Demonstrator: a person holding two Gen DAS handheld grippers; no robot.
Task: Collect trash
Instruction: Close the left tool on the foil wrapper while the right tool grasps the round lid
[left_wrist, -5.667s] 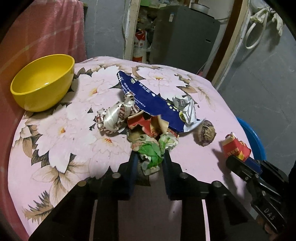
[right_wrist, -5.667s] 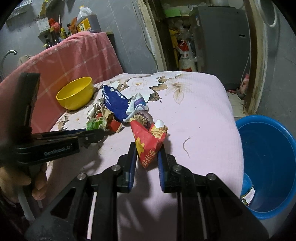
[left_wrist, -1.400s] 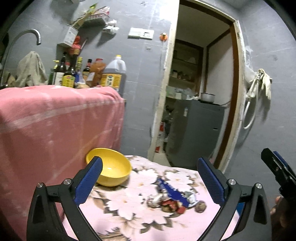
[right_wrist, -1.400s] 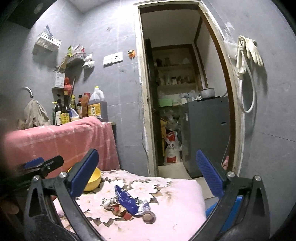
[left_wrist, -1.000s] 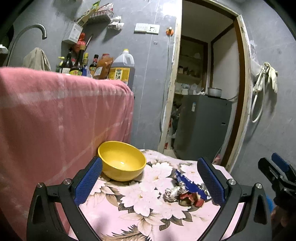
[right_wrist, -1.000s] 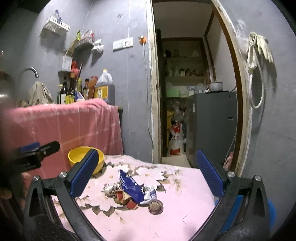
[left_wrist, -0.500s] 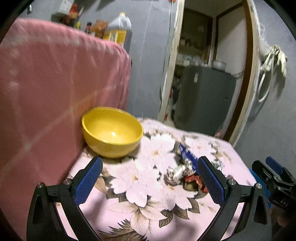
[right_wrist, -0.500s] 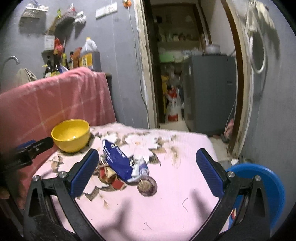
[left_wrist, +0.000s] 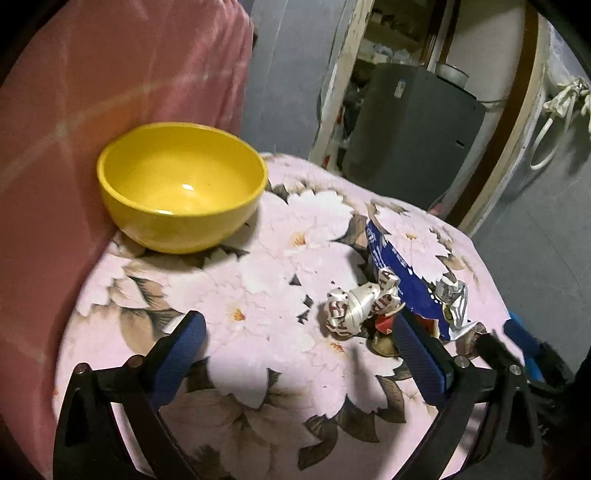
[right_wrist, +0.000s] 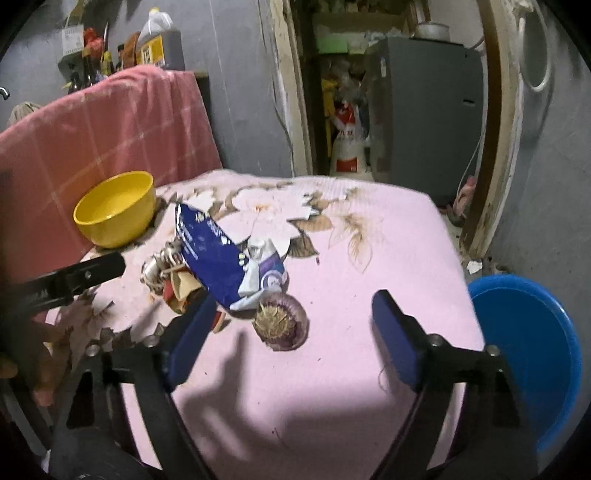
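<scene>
Both grippers tilt down toward the table (right_wrist: 388, 236) under its pink flowered cloth. The left gripper (left_wrist: 299, 354) hangs with its jaws spread wide and nothing between the blue pads; the crumpled silver-and-brown wrapper (left_wrist: 354, 306) lies just ahead of them, nearer the right-hand finger, and the torn blue packet (left_wrist: 399, 269) stretches away beyond that finger's tip. The yellow bowl (left_wrist: 181, 188) sits well ahead, off past the left-hand finger. Over on the other side, the right gripper (right_wrist: 291, 328) is easing its jaws inward, yet they stand far apart and the pads touch nothing. The round purple-rimmed husk (right_wrist: 282, 319) rests on the cloth between the two fingers, closer to the left-hand one, apart from both pads. The blue packet (right_wrist: 210, 251) runs ahead of that finger, with red and tan scraps (right_wrist: 181, 288) just beside it. The blue bin (right_wrist: 528, 354) waits outside the right-hand finger, beyond the table edge.
</scene>
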